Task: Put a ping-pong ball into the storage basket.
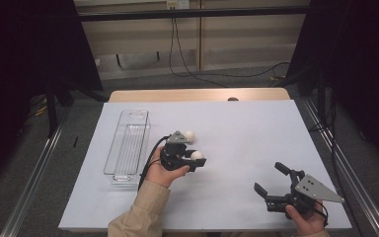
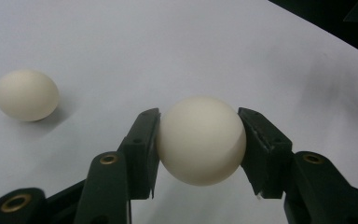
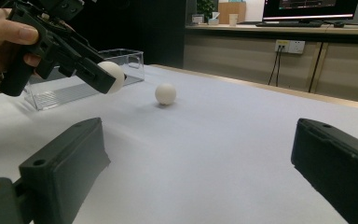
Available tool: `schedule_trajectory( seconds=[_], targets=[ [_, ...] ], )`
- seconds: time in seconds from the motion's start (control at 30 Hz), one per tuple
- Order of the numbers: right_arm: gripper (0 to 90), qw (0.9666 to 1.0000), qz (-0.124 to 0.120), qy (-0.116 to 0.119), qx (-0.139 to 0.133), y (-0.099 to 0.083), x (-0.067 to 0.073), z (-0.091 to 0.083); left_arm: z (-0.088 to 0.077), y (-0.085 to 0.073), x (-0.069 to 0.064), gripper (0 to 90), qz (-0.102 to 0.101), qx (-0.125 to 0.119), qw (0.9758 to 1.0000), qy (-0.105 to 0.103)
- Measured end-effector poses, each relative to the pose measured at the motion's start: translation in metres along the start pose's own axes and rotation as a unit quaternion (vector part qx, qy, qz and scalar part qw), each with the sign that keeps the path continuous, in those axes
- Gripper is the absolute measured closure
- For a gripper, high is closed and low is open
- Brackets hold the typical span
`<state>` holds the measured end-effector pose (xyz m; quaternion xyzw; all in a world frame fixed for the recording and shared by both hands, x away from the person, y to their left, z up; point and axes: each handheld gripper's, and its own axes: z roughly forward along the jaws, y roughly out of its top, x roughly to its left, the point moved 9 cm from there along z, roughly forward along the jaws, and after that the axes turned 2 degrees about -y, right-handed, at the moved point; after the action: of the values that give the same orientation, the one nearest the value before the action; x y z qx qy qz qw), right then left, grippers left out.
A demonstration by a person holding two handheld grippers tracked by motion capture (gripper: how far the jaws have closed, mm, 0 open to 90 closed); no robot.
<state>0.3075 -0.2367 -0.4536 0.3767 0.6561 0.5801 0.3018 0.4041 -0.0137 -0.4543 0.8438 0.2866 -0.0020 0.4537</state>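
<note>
My left gripper (image 1: 196, 157) is shut on a white ball (image 2: 200, 140), held a little above the white table cover near the middle of the table; its two black pads (image 2: 142, 149) press on the ball's sides. From the right gripper view the same held ball (image 3: 113, 76) shows in that gripper's jaws. A second white ball (image 1: 189, 135) lies loose on the cover just beyond, seen also as the ball (image 2: 26, 95) at left and the ball (image 3: 165, 94) farther off. My right gripper (image 1: 270, 178) rests at the front right, jaws wide apart with nothing between them.
A long clear plastic tray (image 1: 128, 148) stands left of the left hand, its long side running away from me. The white cover (image 1: 246, 133) spans the wooden table. Dark frames and rails flank both sides.
</note>
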Motion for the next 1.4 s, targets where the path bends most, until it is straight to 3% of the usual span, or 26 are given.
schedule_trajectory(
  seconds=[1.4],
  targets=[
    [2.3,1.0000,-0.001,0.001,0.000,0.000,0.000,0.000,-0.019,0.000,0.020,50.8,-0.019,-0.011,0.9994,0.027]
  ],
)
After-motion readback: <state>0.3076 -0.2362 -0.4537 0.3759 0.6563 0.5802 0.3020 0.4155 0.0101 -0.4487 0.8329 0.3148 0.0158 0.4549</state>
